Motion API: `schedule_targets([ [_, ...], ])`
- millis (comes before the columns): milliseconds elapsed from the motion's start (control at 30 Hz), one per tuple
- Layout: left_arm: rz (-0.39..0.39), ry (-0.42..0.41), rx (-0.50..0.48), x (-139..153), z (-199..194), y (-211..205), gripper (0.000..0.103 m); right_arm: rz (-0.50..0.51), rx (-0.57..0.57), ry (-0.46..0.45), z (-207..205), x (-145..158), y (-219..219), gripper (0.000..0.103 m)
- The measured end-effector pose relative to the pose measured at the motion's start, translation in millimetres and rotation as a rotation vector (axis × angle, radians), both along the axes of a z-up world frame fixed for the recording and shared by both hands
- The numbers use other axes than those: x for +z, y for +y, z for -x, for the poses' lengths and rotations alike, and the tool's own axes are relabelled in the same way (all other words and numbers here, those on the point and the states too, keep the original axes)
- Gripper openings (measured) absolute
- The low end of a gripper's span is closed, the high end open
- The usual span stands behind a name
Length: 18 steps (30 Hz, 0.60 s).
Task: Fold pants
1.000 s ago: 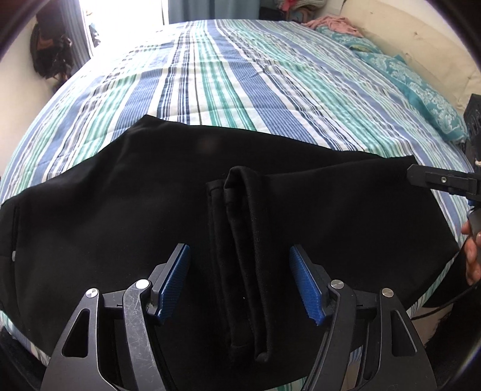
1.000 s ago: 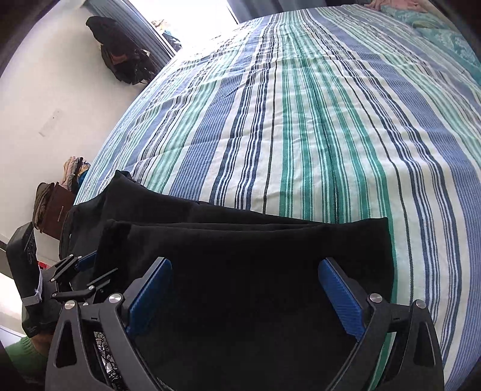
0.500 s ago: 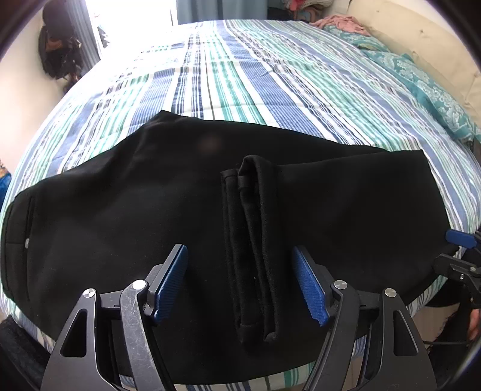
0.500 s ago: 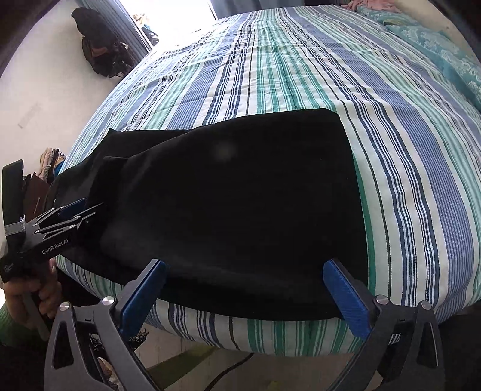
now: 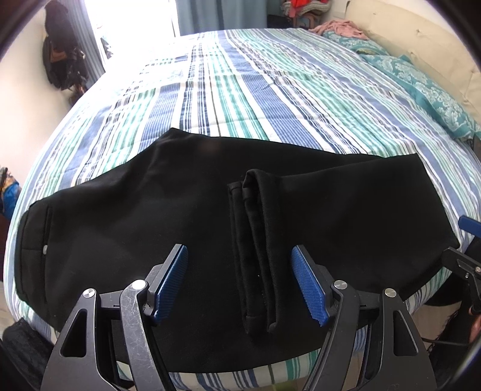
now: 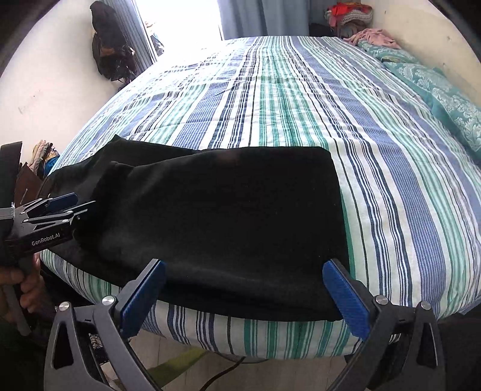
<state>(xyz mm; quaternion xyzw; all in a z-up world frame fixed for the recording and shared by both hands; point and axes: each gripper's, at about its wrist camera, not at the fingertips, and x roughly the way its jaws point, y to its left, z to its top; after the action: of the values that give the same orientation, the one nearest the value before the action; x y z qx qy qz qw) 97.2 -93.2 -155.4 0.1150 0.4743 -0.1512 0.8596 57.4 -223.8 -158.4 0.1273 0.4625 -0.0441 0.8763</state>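
Black pants lie folded across the near edge of the striped bed, waistband at the left. Their leg cuffs are doubled back onto the middle. My left gripper hovers open just above the cuffs, with one blue pad on each side and neither touching. In the right wrist view the same pants end in a straight fold. My right gripper stands open and empty over the bed's near edge, below that folded end. A hand holds the left gripper at the far left.
Teal patterned pillows and a pink cloth lie at the bed's far right. A black bag hangs on the wall beside the bright window. Below the mattress edge, floor with a cable shows.
My right gripper has drawn back from over the pants to the bed's near edge, staying open. The left gripper has hardly moved, and the pants lie as before.
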Motion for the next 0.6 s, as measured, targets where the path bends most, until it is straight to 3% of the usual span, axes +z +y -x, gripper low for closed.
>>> schedule_targets([
  [133, 0.016, -0.001, -0.001, 6, 2, 6, 0.074, 0.087, -0.007, -0.020, -4, 5, 7, 0.103],
  [300, 0.040, -0.016, 0.083, 15, -9, 44, 0.085, 0.117, -0.035, -0.026, -4, 4, 2, 0.103],
  [467, 0.043, -0.004, 0.306, 22, -50, 138, 0.085, 0.087, -0.043, -0.006, -4, -1, -5, 0.103],
  [600, 0.132, 0.053, 0.549, 29, -85, 248, 0.086, 0.085, -0.010, -0.019, -7, -1, -1, 0.103],
])
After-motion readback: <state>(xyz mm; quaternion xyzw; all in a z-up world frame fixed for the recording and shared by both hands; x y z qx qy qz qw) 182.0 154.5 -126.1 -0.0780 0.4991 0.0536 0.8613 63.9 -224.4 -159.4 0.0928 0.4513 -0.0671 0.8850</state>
